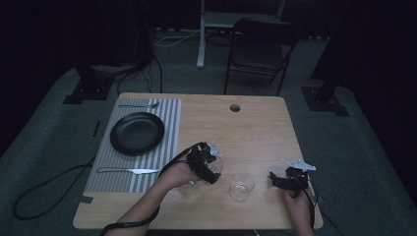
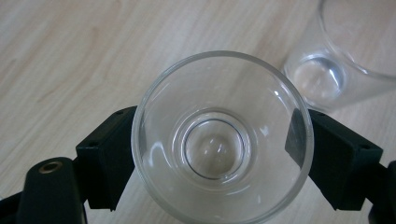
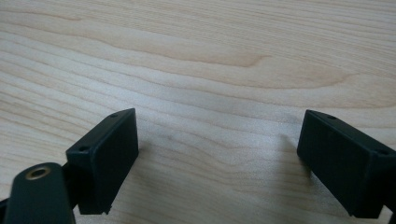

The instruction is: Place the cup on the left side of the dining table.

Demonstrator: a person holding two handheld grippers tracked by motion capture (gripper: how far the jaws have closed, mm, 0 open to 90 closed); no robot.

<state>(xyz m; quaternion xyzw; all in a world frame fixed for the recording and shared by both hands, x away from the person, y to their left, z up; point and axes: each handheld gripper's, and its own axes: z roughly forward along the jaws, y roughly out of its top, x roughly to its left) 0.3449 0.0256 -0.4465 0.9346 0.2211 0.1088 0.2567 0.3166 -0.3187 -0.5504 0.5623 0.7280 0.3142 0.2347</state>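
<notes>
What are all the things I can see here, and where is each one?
Table: one, light wood, centre.
Placemat: one, grey-and-white striped, table's left part.
Plate: one, black, on the placemat.
Fork: one, silver, beyond the plate.
Knife: one, silver, nearer than the plate.
Held glass: one, clear, between the left gripper's jaws.
Free glass: one, clear, standing between the grippers.
Chair: one, black, behind the table.
Left gripper: black, shut on the held glass.
Right gripper: black, open, table's right front.

My clear, empty glass (image 2: 222, 140) stands upright at the frame's centre. A second clear glass (image 2: 348, 44) stands upper right, just beside it.
</notes>
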